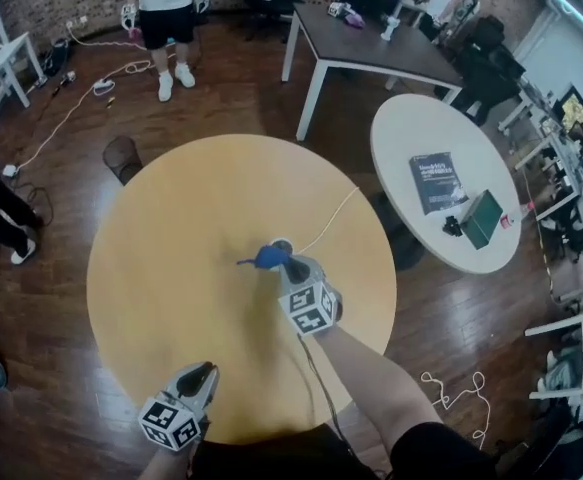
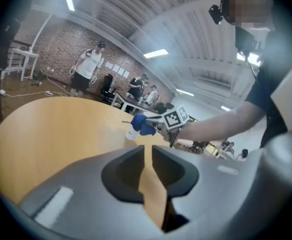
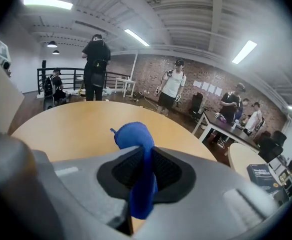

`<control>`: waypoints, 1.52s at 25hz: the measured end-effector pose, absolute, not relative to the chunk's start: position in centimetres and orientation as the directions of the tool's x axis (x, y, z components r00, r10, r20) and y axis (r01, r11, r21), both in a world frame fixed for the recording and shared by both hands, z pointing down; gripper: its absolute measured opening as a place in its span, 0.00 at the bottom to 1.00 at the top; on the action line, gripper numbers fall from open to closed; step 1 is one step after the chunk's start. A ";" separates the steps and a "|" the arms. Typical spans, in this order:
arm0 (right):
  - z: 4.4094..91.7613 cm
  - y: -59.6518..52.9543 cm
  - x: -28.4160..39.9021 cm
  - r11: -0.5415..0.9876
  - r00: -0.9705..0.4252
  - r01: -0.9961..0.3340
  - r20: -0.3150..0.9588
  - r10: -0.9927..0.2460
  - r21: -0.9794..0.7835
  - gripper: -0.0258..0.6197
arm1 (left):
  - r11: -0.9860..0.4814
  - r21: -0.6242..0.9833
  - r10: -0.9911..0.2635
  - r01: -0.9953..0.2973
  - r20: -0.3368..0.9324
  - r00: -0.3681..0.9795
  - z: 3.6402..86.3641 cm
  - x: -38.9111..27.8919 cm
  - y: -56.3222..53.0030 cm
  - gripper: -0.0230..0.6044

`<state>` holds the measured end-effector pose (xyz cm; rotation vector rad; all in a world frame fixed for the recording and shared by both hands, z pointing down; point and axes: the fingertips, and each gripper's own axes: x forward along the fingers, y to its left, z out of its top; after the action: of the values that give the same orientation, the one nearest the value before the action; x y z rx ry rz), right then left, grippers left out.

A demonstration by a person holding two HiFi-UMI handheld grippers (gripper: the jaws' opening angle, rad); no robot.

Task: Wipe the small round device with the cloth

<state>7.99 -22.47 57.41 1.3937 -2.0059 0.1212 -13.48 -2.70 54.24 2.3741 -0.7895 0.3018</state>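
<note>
Pinching blue cloth (image 3: 132, 136) in right gripper (image 3: 144, 155); left gripper (image 2: 147, 156) slightly parted, empty.

Grey shells and black ribbed pads on left gripper (image 1: 203, 370) and right gripper (image 1: 287, 264), each with a black-and-white marker cube. There's a dark short sleeve (image 2: 267, 96), and a thin cable (image 1: 311, 373) trailing.

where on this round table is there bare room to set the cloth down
The whole left half of the round table is bare, from its far rim to the left gripper. Crowded only centre-right: the right gripper with the cloth, the small round device and its cable.
</note>
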 end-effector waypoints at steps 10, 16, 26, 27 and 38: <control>58.7 -26.2 7.9 0.359 -0.111 -0.887 0.619 -0.777 0.291 0.11 | -0.686 0.490 -0.420 -0.538 0.337 0.843 54.9 -14.8 -8.0 0.12; 58.3 -25.3 8.7 0.304 -0.098 -0.922 0.614 -0.783 0.240 0.11 | -0.692 0.510 -0.373 -0.511 0.353 0.858 55.4 -14.8 -8.2 0.12; 58.1 -25.2 11.1 0.201 -0.062 -0.964 0.585 -0.809 0.176 0.11 | -0.668 0.511 -0.394 -0.541 0.374 0.840 55.4 -14.3 -7.9 0.12; 58.1 -25.1 11.3 0.196 -0.064 -0.966 0.582 -0.811 0.167 0.11 | -0.661 0.509 -0.402 -0.552 0.381 0.833 55.4 -14.3 -7.5 0.12; 58.1 -25.1 16.2 0.127 -0.066 -0.989 0.523 -0.850 0.081 0.11 | -0.625 0.465 -0.468 -0.627 0.419 0.778 53.7 -12.5 -4.3 0.12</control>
<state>16.21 -25.12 58.12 1.7696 -1.9656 0.4143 -12.52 -4.27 53.75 2.3613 -0.8125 0.3438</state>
